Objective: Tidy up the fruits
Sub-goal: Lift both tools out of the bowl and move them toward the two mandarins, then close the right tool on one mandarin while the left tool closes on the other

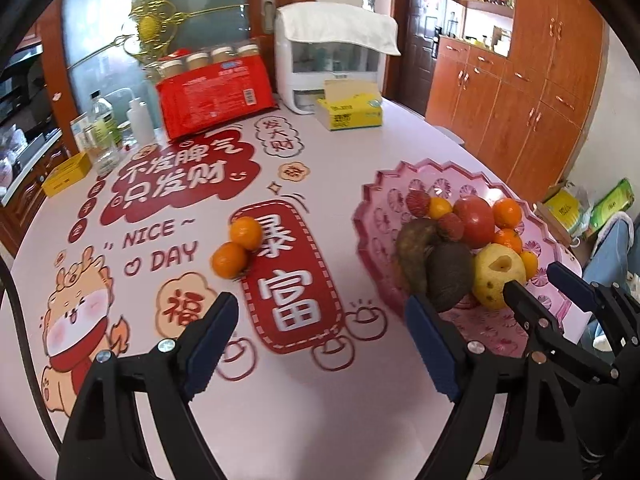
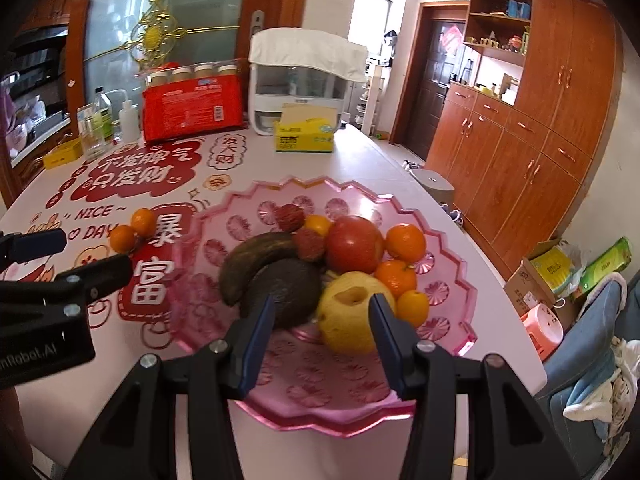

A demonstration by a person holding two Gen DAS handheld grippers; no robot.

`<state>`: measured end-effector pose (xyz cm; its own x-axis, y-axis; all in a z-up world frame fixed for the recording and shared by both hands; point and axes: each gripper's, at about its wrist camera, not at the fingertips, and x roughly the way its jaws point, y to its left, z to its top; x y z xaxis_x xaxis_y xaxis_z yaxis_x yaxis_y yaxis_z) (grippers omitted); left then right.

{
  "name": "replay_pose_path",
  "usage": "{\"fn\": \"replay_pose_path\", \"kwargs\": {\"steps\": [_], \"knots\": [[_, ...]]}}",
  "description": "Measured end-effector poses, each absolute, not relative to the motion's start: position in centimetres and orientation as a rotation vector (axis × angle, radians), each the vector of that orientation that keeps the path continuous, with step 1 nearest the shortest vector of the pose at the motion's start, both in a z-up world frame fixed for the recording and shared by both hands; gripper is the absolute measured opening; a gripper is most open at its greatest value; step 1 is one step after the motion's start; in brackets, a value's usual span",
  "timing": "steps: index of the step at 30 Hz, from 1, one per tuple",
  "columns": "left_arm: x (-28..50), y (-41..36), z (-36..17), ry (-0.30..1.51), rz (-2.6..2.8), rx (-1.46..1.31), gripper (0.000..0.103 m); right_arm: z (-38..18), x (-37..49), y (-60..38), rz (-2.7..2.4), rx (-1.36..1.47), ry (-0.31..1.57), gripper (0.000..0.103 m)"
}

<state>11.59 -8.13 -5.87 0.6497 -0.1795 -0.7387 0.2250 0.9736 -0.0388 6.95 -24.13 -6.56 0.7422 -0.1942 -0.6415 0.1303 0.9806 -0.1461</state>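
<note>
left wrist view: the left gripper [image 1: 320,344] hangs over the printed table cover [image 1: 280,400], jaws spread wide with nothing between them. two tangerines [image 1: 236,250] lie touching each other on the cover, beyond the fingertips and left of the pink fruit tray [image 1: 370,208]. the tray holds a red apple [image 1: 474,216], a darkened banana [image 1: 416,244], a dark avocado [image 1: 450,280], a yellow pear [image 1: 498,276] with a hollow in its side, lychees and more tangerines. the right gripper [image 1: 538,282] enters at lower right, near the tray's near rim.

right wrist view: the right gripper [image 2: 322,334] is held above the tray's [image 2: 320,412] near side, jaws partly apart and empty; the avocado [image 2: 290,292] and pear [image 2: 352,312] lie just beyond the fingertips. the apple [image 2: 354,244] sits behind them. the two loose tangerines [image 2: 134,230] rest on the cover left of the tray. the left gripper [image 2: 86,252] shows at the left edge, its fingers apart.
</note>
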Motion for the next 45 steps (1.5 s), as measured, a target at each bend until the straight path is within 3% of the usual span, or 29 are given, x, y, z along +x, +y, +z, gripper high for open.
{"fn": "replay_pose_path", "kwargs": {"steps": [15,27,35,45], "knots": [[11.7,4.1,-5.4,0.806,-0.041,-0.04,0.085,-4.9,9.8,-18.0,0.128,0.014,0.79,0.05],[17.6,1.9,-6.8,0.811,-0.094,0.085,0.085,-2.6,21.0,-13.3,0.281,0.025,0.875,0.05],[20.9,1.5,-10.5,0.891,-0.137,-0.004,0.085,-7.6,28.7,-11.2,0.327,0.118,1.083,0.049],[22.4,1.6,-12.9,0.95,-0.144,-0.037,0.085,-12.5,31.5,-10.0,0.339,0.177,1.212,0.046]]}}
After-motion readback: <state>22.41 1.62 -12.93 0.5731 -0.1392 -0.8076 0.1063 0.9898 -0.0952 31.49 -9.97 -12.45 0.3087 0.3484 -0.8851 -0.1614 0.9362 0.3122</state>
